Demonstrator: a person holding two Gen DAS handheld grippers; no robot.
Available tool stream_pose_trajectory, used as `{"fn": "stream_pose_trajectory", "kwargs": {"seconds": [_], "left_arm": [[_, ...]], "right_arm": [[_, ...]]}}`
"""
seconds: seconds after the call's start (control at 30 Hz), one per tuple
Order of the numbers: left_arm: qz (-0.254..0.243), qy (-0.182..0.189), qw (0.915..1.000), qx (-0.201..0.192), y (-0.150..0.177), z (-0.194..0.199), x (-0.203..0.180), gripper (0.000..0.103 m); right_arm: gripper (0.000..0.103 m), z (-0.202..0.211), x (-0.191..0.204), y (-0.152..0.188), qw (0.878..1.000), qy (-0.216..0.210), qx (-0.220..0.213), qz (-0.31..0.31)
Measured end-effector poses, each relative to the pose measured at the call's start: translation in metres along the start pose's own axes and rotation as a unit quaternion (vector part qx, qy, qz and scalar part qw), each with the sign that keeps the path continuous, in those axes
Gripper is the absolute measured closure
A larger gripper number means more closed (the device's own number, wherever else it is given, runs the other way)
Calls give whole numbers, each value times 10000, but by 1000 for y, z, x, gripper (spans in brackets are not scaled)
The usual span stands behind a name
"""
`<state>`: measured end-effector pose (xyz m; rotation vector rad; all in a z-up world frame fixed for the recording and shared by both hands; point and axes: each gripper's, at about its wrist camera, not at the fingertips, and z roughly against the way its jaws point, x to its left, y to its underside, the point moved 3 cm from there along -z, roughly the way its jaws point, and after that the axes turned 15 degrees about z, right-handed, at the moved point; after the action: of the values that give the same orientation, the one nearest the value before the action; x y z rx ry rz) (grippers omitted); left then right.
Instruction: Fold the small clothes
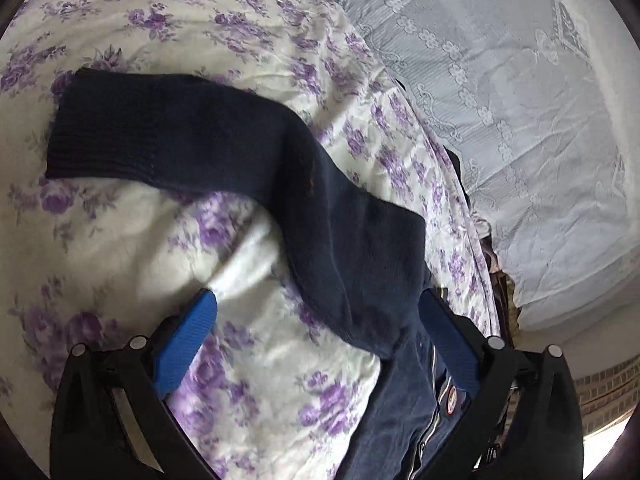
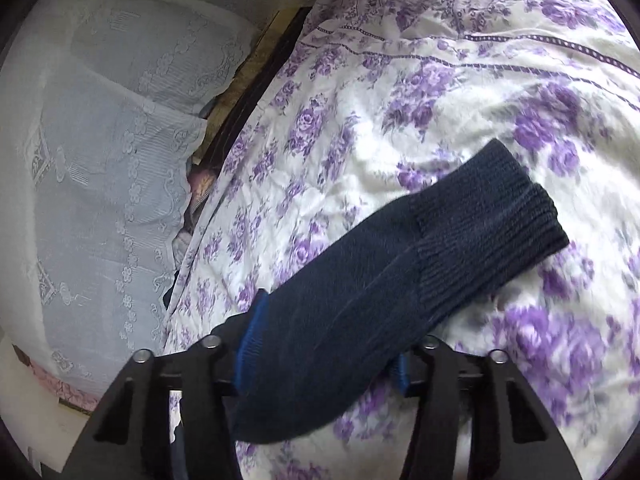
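A dark navy sock [image 1: 224, 144] lies on the purple-flowered bedspread [image 1: 120, 240]. Its ribbed cuff is at the upper left and its toe end reaches down between the fingers of my left gripper [image 1: 316, 298]. That gripper stands wide open, and its blue pads [image 1: 188, 344] do not press on the sock. In the right wrist view a navy sock [image 2: 360, 280] runs from between the fingers out to a ribbed cuff at the upper right. My right gripper [image 2: 328, 336] is shut on its foot part, with blue pads [image 2: 250, 336] against both sides. Whether both views show one sock, I cannot tell.
A navy garment [image 1: 400, 420] with a pale stripe and a round badge lies under the left gripper's right finger. A grey-white lace cover [image 1: 520, 120] [image 2: 100, 160] lies beside the bedspread [image 2: 440, 100], with a dark gap [image 2: 240, 112] running between them.
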<state>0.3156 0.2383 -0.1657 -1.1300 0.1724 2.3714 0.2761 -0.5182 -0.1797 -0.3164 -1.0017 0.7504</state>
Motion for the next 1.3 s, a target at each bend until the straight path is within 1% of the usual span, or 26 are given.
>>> {"fn": "stream_pose_trajectory", "kwargs": {"seconds": [0.03,0.07,0.17,0.27,0.33,0.37,0.4,0.5,0.6,0.67,0.7,0.73,0.77,0.8,0.83,0.9,0.97,1.0,1.03,1.07,1.1,1.13,1.17,1.2,1.23,1.3], "left_arm": [[74,-18,9999,-86,-7,-2,1,5],[138,-51,9998,-168,-15,-5,1,5],[160,-76,9992,-366,-31,-11,-3,5],[10,-55,9984,-560,-47,-14,-11,5],[-146,-113,9975,-686,-52,-13,-10,18],[-237,-198,9966,-760,-56,-12,-7,40],[-252,-218,9966,-753,-60,-11,-2,57],[-242,-140,9981,-553,-70,-7,10,77],[-612,-262,9947,-779,-70,14,-5,81],[-761,-203,9925,-936,-70,31,-14,79],[-815,-304,9907,-1044,-72,33,-15,63],[-933,-1007,9815,-1333,-76,26,-11,45],[-1014,-1711,9677,-1546,-81,17,-3,13],[-977,-2179,9577,-1604,-85,7,10,13],[-856,-2149,9623,-1432,-87,-1,22,14],[-886,-1897,9655,-1549,-86,10,22,14],[-864,-1595,9707,-1577,-86,29,17,14],[-869,-1596,9683,-1712,-86,38,18,14],[-874,-1847,9608,-1876,-88,44,20,14],[-779,-2413,9435,-2132,-94,51,30,14],[-599,-2783,9309,-2289,-97,56,39,14],[-363,-2975,9240,-2376,-101,61,50,14],[-176,-2859,9302,-2296,-104,65,59,15],[-54,-2646,9404,-2138,-102,68,61,21],[-91,-2428,9470,-2103,-96,71,53,22],[-599,-2174,9514,-2097,-72,67,20,20]], "right_arm": [[81,-1,-3,-1,9999,57,-91,132],[84,-3,-5,-2,9993,161,-142,290],[87,-2,-6,-7,9992,51,-179,348],[87,8,2,-7,9971,99,-366,664],[88,8,4,-6,9960,190,-350,803],[88,7,2,-6,9959,213,-328,811],[89,8,0,-4,9963,206,-314,778],[92,11,-4,-3,9968,150,-335,711],[93,26,6,-8,9930,169,-639,981],[93,28,8,-10,9898,404,-666,1191],[93,20,2,-9,9899,604,-500,1181],[94,10,-8,-7,9912,782,-256,1040],[96,0,-23,-5,9943,802,-25,704],[96,0,-30,-6,9971,595,-39,482],[94,2,-30,-9,9974,517,-59,493],[92,7,-28,-9,9959,653,-64,623],[91,14,-31,-9,9959,725,-129,530],[90,19,-32,-9,9950,828,-180,529],[87,24,-31,-9,9926,1026,-247,600],[85,29,-31,-10,9885,1297,-317,711],[77,36,-32,-13,9832,1595,-411,786],[69,43,-36,-16,9761,1955,-551,776],[67,52,-41,-19,9692,2244,-736,693],[65,61,-44,-20,9641,2413,-927,613],[65,67,-42,-22,9623,2416,-1074,644],[65,71,-11,-21,9652,2011,-1235,1127]]}}
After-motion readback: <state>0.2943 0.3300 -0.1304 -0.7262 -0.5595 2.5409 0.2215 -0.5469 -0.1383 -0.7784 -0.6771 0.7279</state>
